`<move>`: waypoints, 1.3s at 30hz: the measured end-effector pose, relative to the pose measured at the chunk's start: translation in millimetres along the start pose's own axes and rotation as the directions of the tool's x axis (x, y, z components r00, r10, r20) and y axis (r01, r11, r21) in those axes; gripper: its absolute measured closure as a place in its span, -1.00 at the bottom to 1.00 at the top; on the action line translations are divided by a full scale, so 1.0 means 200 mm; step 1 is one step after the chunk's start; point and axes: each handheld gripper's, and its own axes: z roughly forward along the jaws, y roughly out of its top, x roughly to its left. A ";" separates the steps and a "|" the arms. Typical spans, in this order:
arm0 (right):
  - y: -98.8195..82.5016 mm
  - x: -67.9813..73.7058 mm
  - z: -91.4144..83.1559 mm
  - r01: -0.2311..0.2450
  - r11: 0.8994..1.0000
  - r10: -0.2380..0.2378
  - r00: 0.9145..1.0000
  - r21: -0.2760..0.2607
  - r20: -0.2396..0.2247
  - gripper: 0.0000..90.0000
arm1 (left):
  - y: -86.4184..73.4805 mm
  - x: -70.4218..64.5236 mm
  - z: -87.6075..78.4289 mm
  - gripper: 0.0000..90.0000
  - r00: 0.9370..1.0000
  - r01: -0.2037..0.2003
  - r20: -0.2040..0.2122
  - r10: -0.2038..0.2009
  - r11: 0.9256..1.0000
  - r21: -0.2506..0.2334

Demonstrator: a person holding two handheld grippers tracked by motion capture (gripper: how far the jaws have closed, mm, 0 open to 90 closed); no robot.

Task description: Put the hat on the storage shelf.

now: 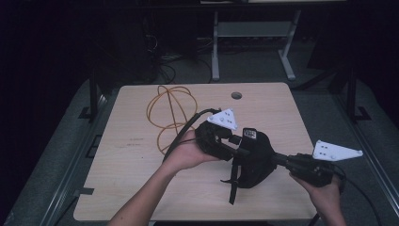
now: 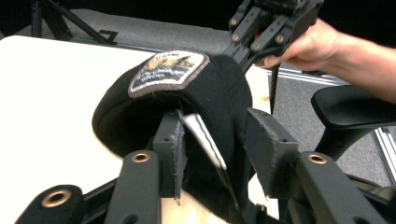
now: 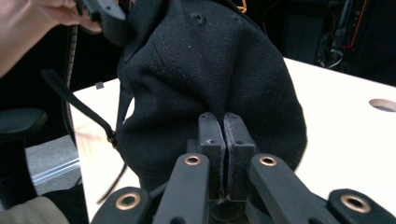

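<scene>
Right gripper (image 3: 223, 140): nearest the person, at four o'clock on the table — jaws pressed together, pinching a fold of the black cap (image 3: 210, 70) at its back.
Left gripper (image 2: 215, 149): at the table's centre, jaws standing apart around the cap's edge, pads not pressing — the white inner label (image 2: 203, 137) hangs between them.
Black cap (image 1: 254, 157): held up off the wooden table (image 1: 131, 155), between the two grippers, strap (image 1: 232, 186) dangling towards six o'clock.
Orange cable (image 1: 169, 113): farther off, coiled at eleven o'clock, well apart from the work.
Risk: with one pinch carrying it, the cap could sag or twist, I reckon — the thin fold may slip out.
View difference: the left gripper view shows the embroidered patch (image 2: 169, 71); the right gripper view gives the plain back panel and its eyelets.
</scene>
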 end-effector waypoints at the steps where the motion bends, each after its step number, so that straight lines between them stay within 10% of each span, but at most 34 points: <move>1: 0.01 -0.02 -0.01 -0.012 1.000 0.012 1.000 0.005 -0.002 0.96 | -0.01 0.00 -0.01 0.18 1.000 0.000 -0.005 0.000 1.000 -0.001; 21: 0.14 -0.11 -0.11 -0.057 0.998 0.056 0.998 0.028 0.027 0.96 | -0.25 -0.03 -0.14 -0.01 0.998 0.029 -0.061 -0.029 1.000 0.001; 39: 0.33 -0.16 -0.12 -0.037 0.999 0.035 0.998 0.035 0.049 0.96 | -0.48 -0.05 -0.10 -0.05 0.993 0.049 -0.107 -0.046 0.998 0.029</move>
